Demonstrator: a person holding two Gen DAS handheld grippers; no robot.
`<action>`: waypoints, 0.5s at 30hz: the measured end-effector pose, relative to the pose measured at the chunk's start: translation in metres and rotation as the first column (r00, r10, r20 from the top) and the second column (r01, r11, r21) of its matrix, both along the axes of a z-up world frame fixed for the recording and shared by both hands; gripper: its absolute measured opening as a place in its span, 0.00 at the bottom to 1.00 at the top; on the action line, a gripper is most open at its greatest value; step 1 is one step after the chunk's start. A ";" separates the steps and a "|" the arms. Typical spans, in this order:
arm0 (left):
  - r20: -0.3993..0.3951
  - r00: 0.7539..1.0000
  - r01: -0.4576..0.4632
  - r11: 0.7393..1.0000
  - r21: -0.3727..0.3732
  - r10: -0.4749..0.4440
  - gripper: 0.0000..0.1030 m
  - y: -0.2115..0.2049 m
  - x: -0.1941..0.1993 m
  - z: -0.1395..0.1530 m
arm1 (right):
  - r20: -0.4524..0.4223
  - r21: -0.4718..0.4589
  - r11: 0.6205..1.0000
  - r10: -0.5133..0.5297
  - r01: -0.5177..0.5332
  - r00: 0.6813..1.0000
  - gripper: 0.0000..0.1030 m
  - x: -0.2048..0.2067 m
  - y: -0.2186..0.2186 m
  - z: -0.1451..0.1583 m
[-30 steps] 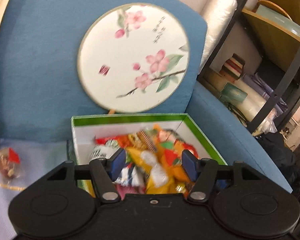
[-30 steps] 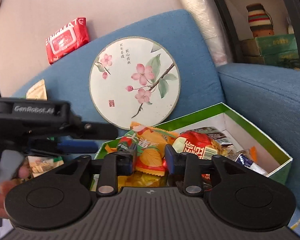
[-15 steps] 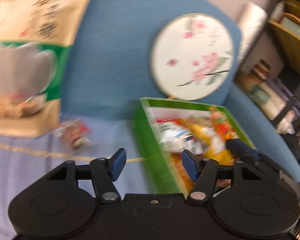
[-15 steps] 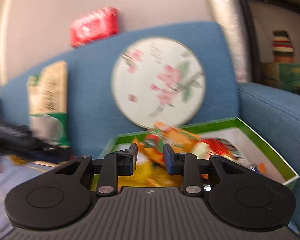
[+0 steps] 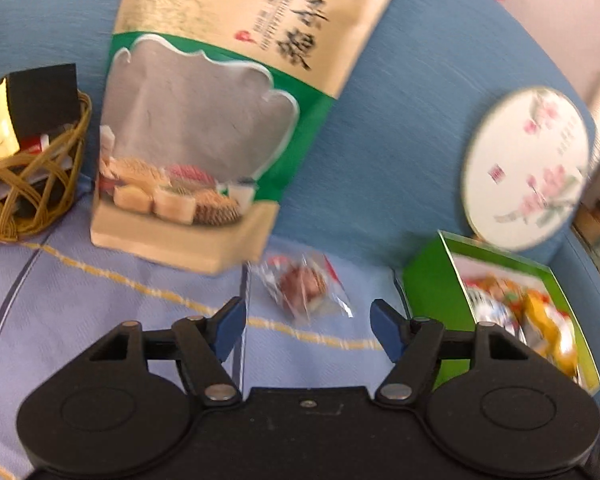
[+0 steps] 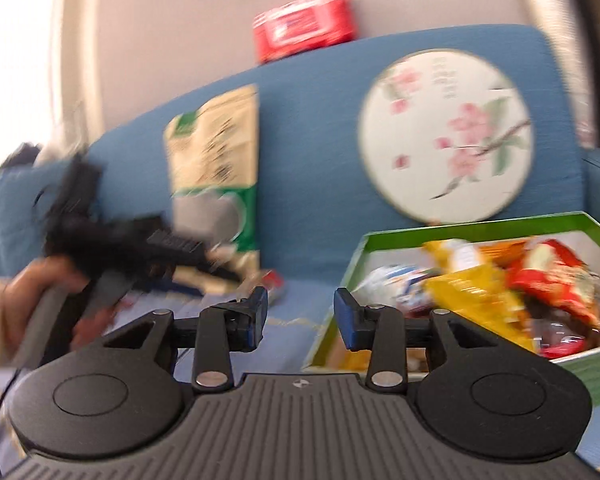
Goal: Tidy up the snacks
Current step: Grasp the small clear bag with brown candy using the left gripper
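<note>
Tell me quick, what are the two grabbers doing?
Left gripper: opening wide, empty, wrapped snack lying just ahead.
Right gripper: opening, nothing between its jaws.

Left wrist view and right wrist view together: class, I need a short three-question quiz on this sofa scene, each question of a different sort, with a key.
1. True or false: the small clear-wrapped snack lies inside the green cardboard box.
2. Which leans upright against the blue sofa back? A) the tall beige-and-green snack pouch B) the woven wicker basket C) a glass bottle
3. Fill in: the left claw has ____ between its blue pads.

Key:
1. False; it lies on the light blue cloth, beside the box.
2. A
3. Nothing; its jaws are opening, with the wrapped snack just ahead of them.
</note>
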State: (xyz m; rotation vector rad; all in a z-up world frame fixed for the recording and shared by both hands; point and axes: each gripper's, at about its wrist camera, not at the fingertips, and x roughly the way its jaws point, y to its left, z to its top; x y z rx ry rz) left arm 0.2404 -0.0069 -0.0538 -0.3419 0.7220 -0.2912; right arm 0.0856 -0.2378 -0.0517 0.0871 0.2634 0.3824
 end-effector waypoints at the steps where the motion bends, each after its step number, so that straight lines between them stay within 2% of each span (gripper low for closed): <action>1: -0.004 1.000 -0.024 1.000 -0.013 0.024 1.00 0.001 0.006 0.000 | 0.001 -0.020 1.000 0.011 -0.011 1.000 0.64 -0.002 0.004 -0.002; 5: -0.031 0.996 -0.085 0.994 -0.074 0.083 1.00 -0.002 0.026 -0.002 | -0.002 -0.035 0.999 0.022 -0.022 1.000 0.67 -0.001 0.008 -0.003; 10: -0.060 0.992 -0.112 0.992 -0.048 0.109 1.00 -0.015 0.047 -0.012 | -0.032 -0.005 1.000 0.004 -0.004 0.999 0.71 0.005 0.002 -0.007; 11: -0.072 0.992 -0.105 0.994 -0.033 0.102 0.91 -0.017 0.049 -0.015 | -0.037 0.001 1.000 0.004 -0.004 0.999 0.71 0.006 0.001 -0.008; 13: -0.112 0.993 -0.041 0.999 -0.023 0.038 0.42 -0.020 0.052 -0.025 | -0.046 0.005 1.000 0.003 -0.002 0.999 0.71 0.006 0.000 -0.009; 15: -0.091 0.996 -0.003 1.000 -0.022 0.001 0.41 -0.018 0.039 -0.026 | -0.053 0.011 1.000 0.007 -0.006 0.999 0.71 0.005 -0.001 -0.009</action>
